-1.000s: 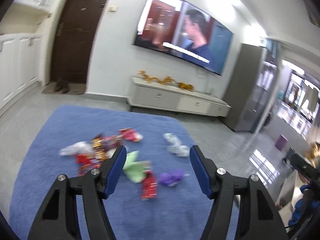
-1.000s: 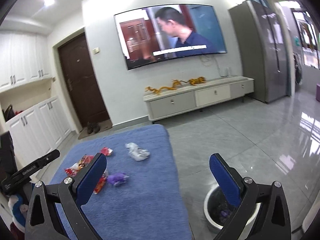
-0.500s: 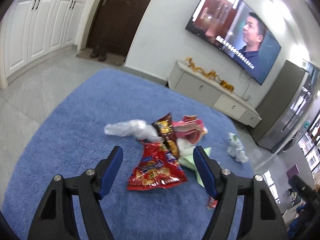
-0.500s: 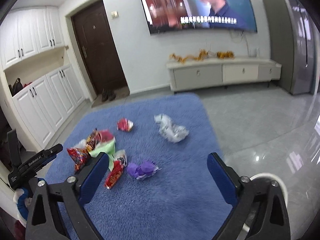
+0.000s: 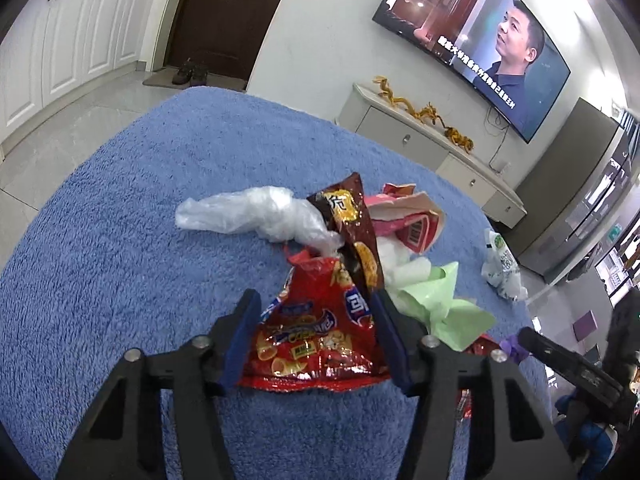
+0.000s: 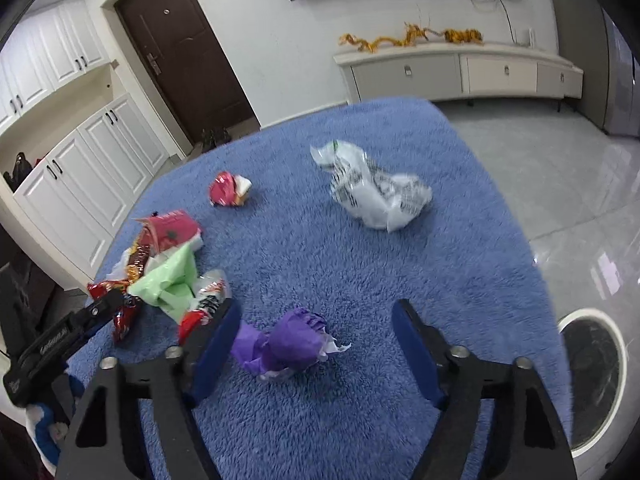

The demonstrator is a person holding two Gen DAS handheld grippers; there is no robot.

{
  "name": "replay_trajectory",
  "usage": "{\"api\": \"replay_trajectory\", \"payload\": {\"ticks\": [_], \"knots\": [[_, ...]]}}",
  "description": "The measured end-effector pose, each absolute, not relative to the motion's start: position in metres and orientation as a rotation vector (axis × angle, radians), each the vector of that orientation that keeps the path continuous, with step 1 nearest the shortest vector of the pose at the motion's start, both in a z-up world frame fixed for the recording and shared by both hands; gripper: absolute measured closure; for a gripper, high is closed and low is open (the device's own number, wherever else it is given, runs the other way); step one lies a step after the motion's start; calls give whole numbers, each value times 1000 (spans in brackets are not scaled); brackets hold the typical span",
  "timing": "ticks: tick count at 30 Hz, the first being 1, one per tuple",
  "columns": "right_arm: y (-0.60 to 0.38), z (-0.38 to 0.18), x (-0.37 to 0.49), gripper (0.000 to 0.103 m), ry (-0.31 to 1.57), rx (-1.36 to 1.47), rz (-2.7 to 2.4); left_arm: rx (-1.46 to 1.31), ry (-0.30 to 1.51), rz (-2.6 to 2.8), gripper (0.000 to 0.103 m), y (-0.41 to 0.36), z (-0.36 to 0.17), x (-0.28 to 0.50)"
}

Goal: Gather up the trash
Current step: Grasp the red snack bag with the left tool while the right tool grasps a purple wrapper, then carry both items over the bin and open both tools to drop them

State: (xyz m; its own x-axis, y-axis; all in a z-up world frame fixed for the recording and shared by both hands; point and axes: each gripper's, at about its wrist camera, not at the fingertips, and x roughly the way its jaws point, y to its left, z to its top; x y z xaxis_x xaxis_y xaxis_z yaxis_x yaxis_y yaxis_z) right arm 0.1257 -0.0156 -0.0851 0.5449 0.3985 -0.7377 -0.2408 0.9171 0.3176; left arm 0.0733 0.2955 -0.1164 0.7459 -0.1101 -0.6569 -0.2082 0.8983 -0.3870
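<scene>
At your twelve o'clock a dark brown door (image 6: 180,44) stands shut, shoes (image 5: 192,74) on its mat. White cupboards (image 5: 80,28) line your ten; television (image 5: 476,36) and low cabinet (image 6: 460,70) sit toward two.

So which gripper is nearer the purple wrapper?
Right. The right gripper straddles the purple wrapper, jaws closing, pads not yet touching. The left gripper sits over at the red snack bag.

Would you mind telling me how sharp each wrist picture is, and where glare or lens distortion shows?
Left wrist view: crisp on the red snack bag; fisheye bends the television and blue rug. Right wrist view: slightly motion-softened, notably the white printed bag; window glare gleams on the floor tiles; dark vignette in the corners.
</scene>
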Motion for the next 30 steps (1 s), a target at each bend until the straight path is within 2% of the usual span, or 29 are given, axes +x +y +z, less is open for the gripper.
{"api": "replay_trajectory", "payload": {"ticks": [1,2,3,5,7,9,13,30], "knots": [[-16,-90,126,38,932,195,382,-461,730,51,55,294,-116,71],[-17,-93,126,40,938,202,382,-459,725,41,65,293,-115,70],[-18,-94,124,43,934,208,384,-458,726,31,69,292,-114,68],[-20,-93,120,51,927,212,390,-451,722,24,71,288,-113,64],[-23,-92,115,64,922,225,410,-433,717,17,75,283,-111,60],[-26,-89,109,70,915,231,425,-425,712,9,79,279,-107,55],[-32,-81,91,73,890,226,440,-425,691,7,82,275,-98,41],[-72,-8,17,74,693,252,434,-369,563,-19,82,246,-35,-20]]}}
